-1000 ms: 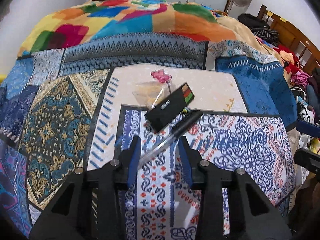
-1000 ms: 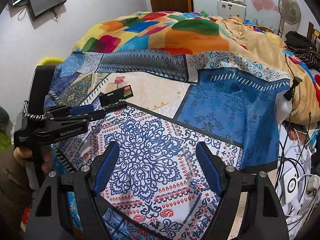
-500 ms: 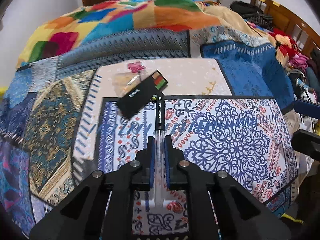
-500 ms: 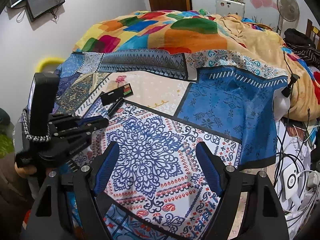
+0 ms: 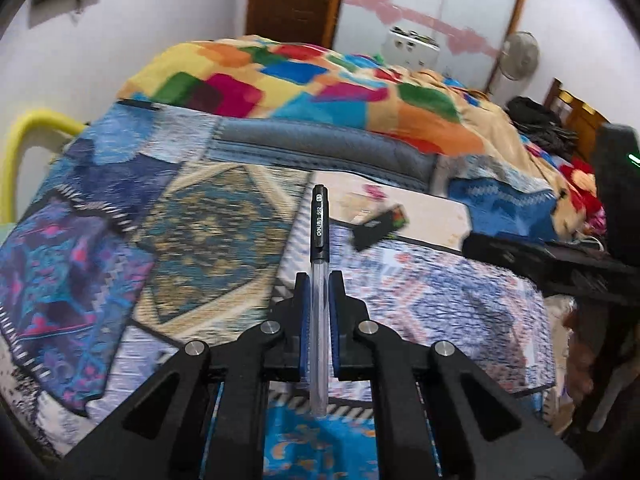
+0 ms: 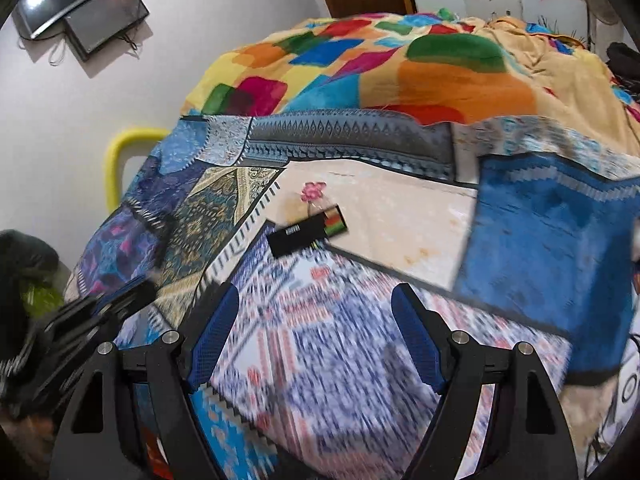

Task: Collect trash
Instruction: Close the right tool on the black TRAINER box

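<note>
My left gripper (image 5: 319,280) is shut on a clear pen with a black cap (image 5: 319,232) and holds it lifted above the patterned bedspread (image 5: 208,224), cap pointing away. A flat black box with red and green stripes (image 5: 380,226) lies on the bed beyond it; it also shows in the right wrist view (image 6: 306,232). A clear wrapper with a pink flower (image 6: 313,192) lies just behind the box. My right gripper (image 6: 314,320) is open and empty above the bedspread, short of the box. The left gripper shows blurred at lower left of the right wrist view (image 6: 116,304).
A colourful blanket (image 6: 360,64) is heaped at the back of the bed. A yellow rail (image 6: 116,156) stands at the bed's left edge. A dark bag (image 6: 24,264) sits low at left. Clothes and a wooden bed frame (image 5: 576,116) are at right.
My left gripper closed on the pen, lifted it off the bed and swung left and back. My right gripper moved forward toward the black box.
</note>
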